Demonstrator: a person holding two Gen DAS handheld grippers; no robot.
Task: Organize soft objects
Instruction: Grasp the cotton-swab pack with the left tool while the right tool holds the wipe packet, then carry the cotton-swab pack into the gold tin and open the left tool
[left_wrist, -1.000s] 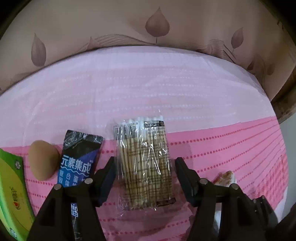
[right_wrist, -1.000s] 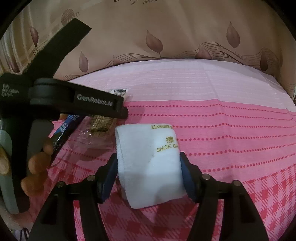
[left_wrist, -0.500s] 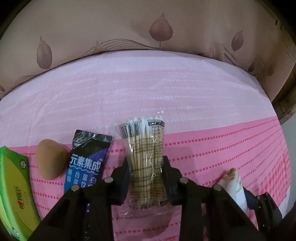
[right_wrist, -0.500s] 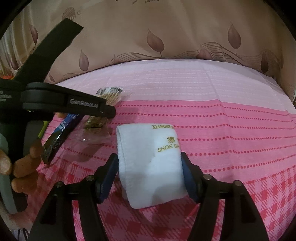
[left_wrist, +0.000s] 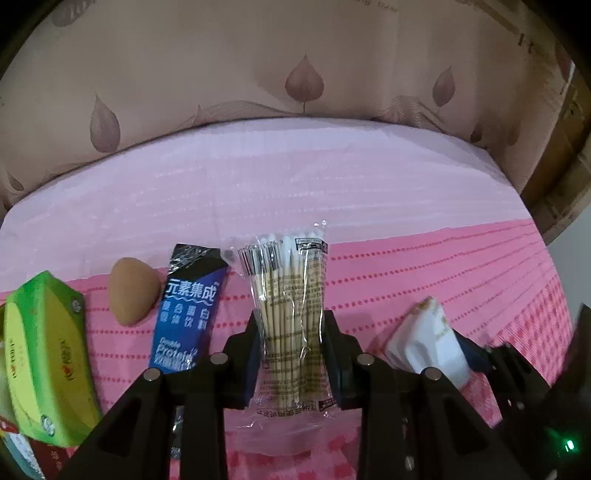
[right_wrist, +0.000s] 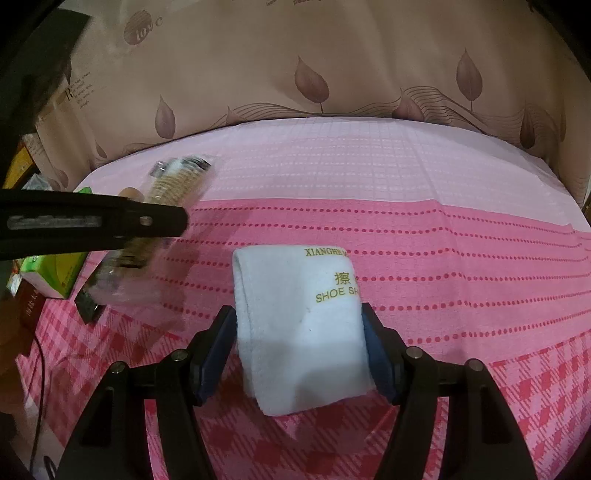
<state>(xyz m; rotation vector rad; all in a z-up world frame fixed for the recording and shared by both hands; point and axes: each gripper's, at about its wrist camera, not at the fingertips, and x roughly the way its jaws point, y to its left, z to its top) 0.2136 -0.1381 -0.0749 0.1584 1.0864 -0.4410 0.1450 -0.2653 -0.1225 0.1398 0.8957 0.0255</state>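
Observation:
My left gripper (left_wrist: 291, 354) is shut on a clear pack of cotton swabs (left_wrist: 290, 295) and holds it lifted off the pink cloth; the pack shows blurred in the right wrist view (right_wrist: 173, 184). My right gripper (right_wrist: 301, 354) is shut on a folded white shoe-shine cloth (right_wrist: 299, 321) with gold lettering, and that cloth also shows in the left wrist view (left_wrist: 430, 343). A tan makeup sponge (left_wrist: 131, 290) and a blue-black sachet (left_wrist: 188, 306) lie on the cloth to the left.
A green and yellow box (left_wrist: 44, 369) sits at the far left, also in the right wrist view (right_wrist: 55, 273). The pink table cloth (right_wrist: 443, 258) runs back to a leaf-patterned curtain (right_wrist: 332, 55). A dark cable (right_wrist: 38, 398) trails at the lower left.
My left gripper shut on the swab pack and lifted it up off the cloth. My right gripper kept holding the white cloth in place.

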